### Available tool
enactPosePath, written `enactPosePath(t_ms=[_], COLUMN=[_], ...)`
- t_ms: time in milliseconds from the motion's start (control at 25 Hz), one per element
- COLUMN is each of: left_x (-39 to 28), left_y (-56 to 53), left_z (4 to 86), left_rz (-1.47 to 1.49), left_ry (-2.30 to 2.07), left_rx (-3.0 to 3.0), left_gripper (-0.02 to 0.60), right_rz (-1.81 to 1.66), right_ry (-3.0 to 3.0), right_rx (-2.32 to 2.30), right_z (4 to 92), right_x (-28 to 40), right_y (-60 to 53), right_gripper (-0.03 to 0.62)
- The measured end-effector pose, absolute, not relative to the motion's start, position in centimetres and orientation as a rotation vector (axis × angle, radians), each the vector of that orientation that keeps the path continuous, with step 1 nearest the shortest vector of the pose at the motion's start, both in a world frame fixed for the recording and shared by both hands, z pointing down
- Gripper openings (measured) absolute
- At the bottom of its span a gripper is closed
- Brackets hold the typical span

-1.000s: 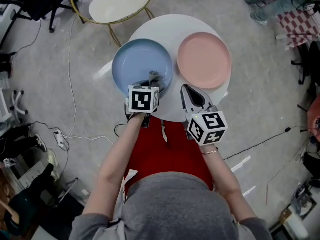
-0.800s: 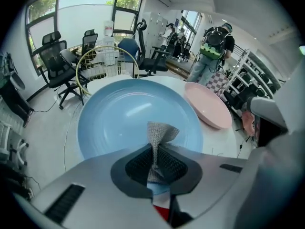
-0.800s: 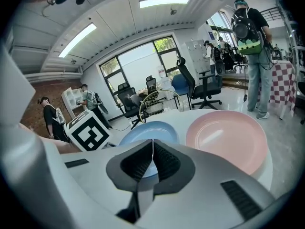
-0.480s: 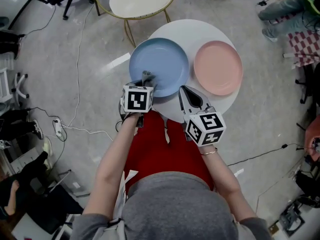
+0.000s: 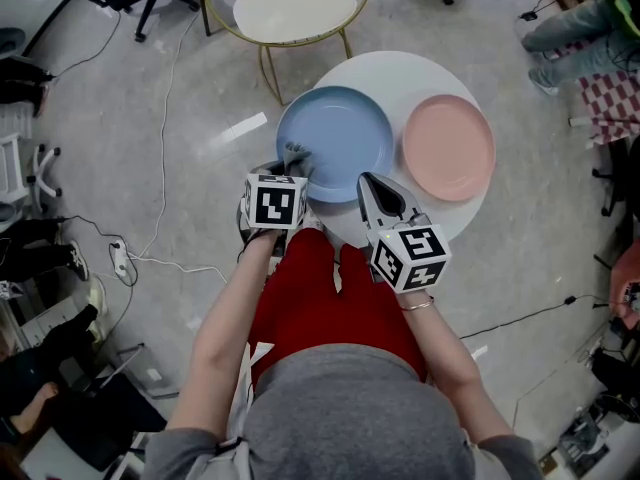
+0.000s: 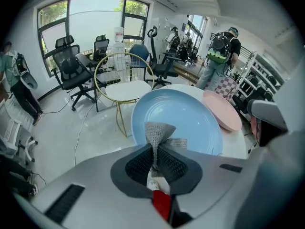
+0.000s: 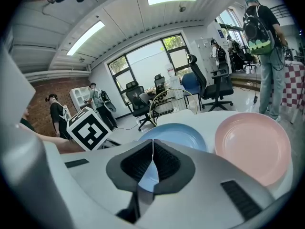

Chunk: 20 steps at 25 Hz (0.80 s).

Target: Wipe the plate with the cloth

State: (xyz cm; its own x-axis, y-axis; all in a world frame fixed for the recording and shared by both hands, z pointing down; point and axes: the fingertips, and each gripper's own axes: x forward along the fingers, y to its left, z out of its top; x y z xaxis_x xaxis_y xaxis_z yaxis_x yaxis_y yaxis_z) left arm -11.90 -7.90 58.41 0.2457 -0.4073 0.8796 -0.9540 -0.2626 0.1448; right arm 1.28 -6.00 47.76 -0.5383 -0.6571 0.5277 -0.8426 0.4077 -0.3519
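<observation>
1. The round white table (image 5: 400, 68) carries both plates. It sits further right and lower in the head view than a second ago, so the view has swung; the table itself has not moved.
2. The blue plate (image 5: 340, 138) lies on the table's left half, with the pink plate (image 5: 448, 148) just beside it on the right. Neither has shifted against the other.
3. The left gripper (image 6: 153, 151) is clamped on the cloth. Over the last second it has travelled from the plate's near middle to its near-left rim — judged as one wiping stroke along the near edge.
4. The right gripper (image 7: 152, 149) has its jaws pressed together on nothing. It stays over the table's near edge, between the plates, and takes no part.
5. The grey cloth (image 6: 158, 132) sticks up out of the left jaws over the blue plate's rim. Whether it presses on the surface cannot be told. Most of the plate's bowl probably remains to be wiped, so the next stroke should carry back inward.
</observation>
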Motion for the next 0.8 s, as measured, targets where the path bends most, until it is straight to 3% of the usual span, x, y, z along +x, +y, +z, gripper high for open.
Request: enactPosePath(t_ms=[800], left_x=[-14.0], left_y=[-11.2], left_z=[51.5], left_rz=[0.796], left_ry=[-1.422], left_rx=[1.909], left_gripper=[0.034], right_rz=[0.778], right_ry=[-2.426], right_rx=[1.358], right_z=[44.9], right_x=[1.7], right_y=[-7.9], right_gripper=[0.029])
